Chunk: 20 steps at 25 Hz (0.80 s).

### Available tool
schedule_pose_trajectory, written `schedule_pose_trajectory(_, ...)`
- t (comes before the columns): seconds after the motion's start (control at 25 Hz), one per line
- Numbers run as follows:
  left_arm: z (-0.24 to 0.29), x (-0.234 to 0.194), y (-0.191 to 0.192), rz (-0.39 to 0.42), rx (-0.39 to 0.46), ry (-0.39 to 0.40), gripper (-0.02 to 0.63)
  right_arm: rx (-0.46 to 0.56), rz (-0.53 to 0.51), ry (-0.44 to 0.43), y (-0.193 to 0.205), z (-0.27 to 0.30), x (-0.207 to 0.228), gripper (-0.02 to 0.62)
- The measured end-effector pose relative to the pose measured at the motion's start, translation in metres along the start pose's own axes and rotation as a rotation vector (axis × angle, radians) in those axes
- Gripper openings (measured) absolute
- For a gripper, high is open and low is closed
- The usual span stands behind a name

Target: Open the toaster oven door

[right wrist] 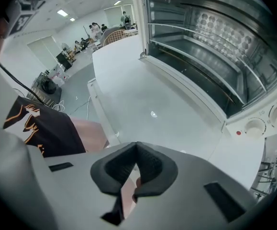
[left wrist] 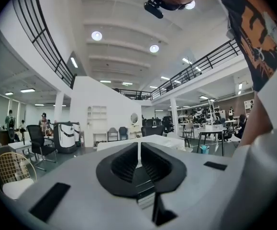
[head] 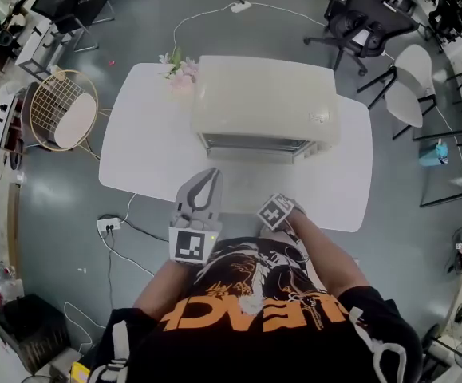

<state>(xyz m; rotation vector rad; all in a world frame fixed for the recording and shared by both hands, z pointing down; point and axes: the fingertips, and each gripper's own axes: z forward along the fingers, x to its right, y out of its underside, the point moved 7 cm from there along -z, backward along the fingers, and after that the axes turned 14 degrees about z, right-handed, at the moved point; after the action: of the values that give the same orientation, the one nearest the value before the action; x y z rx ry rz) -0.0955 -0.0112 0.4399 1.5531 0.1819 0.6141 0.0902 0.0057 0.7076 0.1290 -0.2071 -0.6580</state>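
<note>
A cream toaster oven [head: 262, 106] stands at the middle back of the white table [head: 147, 146], its front toward me. In the right gripper view the toaster oven [right wrist: 210, 47] shows its wire racks and two knobs; I cannot tell whether its door is open. My left gripper [head: 205, 188] hovers at the table's near edge, short of the oven, with its jaws shut on nothing. In its own view the left gripper [left wrist: 138, 155] points out into the room. My right gripper [head: 278, 207] is beside it, close to my body. The right gripper [right wrist: 136, 150] is shut and empty.
A small bunch of pink flowers [head: 179, 69] lies at the table's far left corner. A wire chair [head: 59, 110] stands left of the table, office chairs [head: 358, 18] behind to the right. A power strip [head: 108, 225] and cables lie on the floor by my left.
</note>
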Motion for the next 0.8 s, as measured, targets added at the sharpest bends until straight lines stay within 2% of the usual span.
schedule_pose_trajectory(0.16, 0.001, -0.002, 0.001, -0.002, 0.0, 0.002, 0.04, 0.1, 0.051, 0.005, -0.009, -0.013, 0.006, 0.012)
schedule_pose_trajectory(0.36, 0.005, -0.002, -0.001, 0.0, 0.005, 0.006, 0.04, 0.358, 0.119, 0.043, -0.039, -0.057, 0.019, 0.012)
schedule_pose_trajectory(0.44, 0.008, -0.002, -0.005, -0.004, 0.025, 0.009, 0.04, 0.504, 0.151, 0.049, -0.053, -0.092, 0.023, 0.012)
schedule_pose_trajectory(0.64, -0.002, -0.014, -0.027, -0.089, 0.023, -0.008, 0.038, 0.938, 0.188, 0.081, -0.08, -0.209, 0.007, 0.012)
schedule_pose_trajectory(0.8, 0.001, -0.018, -0.059, -0.076, 0.085, 0.002, 0.037, 1.37, 0.179, 0.283, -0.078, -0.312, 0.001, 0.012)
